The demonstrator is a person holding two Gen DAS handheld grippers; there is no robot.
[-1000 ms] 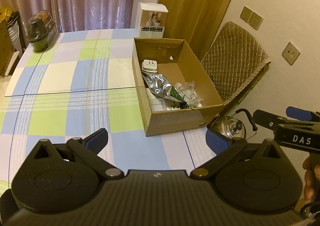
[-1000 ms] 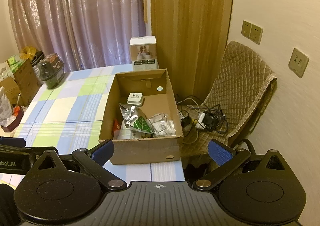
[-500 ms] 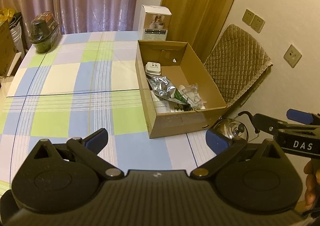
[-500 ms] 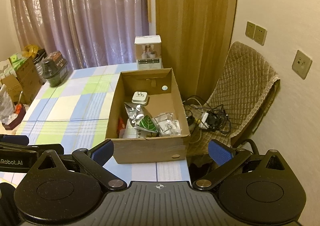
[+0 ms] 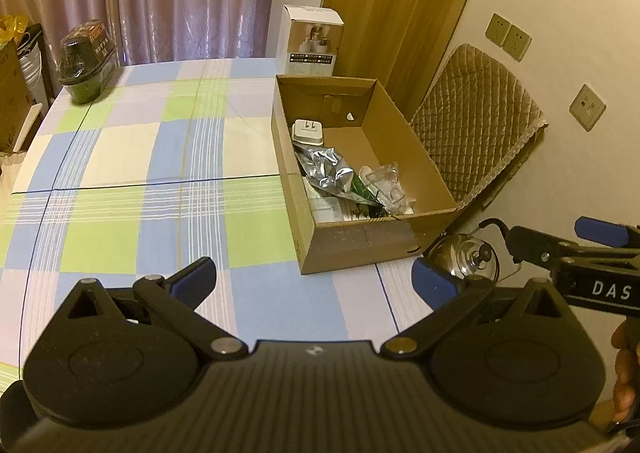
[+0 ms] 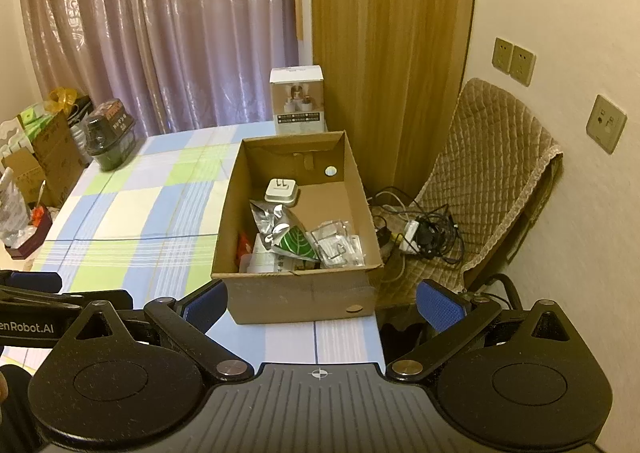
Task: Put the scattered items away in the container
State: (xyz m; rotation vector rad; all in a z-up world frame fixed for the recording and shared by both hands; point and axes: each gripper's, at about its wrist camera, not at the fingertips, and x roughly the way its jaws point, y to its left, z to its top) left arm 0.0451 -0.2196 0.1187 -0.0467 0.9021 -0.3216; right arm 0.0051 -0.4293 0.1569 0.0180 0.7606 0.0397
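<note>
An open cardboard box [image 5: 360,249] [image 6: 296,299] stands at the right edge of the checked table. Inside lie a white plug adapter [image 5: 307,131] [image 6: 281,191], a silver foil bag with a green leaf print [image 5: 332,173] [image 6: 280,229], clear plastic packets [image 5: 386,187] [image 6: 338,243], white packs and something orange [image 6: 243,245]. My left gripper [image 5: 314,279] is open and empty, above the table in front of the box. My right gripper [image 6: 320,299] is open and empty, in front of the box's near wall; its side also shows in the left wrist view [image 5: 592,253].
A white product box [image 5: 310,41] [image 6: 298,101] stands behind the cardboard box. A dark green container [image 5: 86,61] [image 6: 110,135] sits at the table's far left corner. A padded chair [image 6: 492,181], tangled cables [image 6: 420,233] and a steel kettle [image 5: 468,255] are to the right, off the table.
Both grippers have drawn back and risen slightly, so the box looks a little farther off. Both stayed open and empty.
</note>
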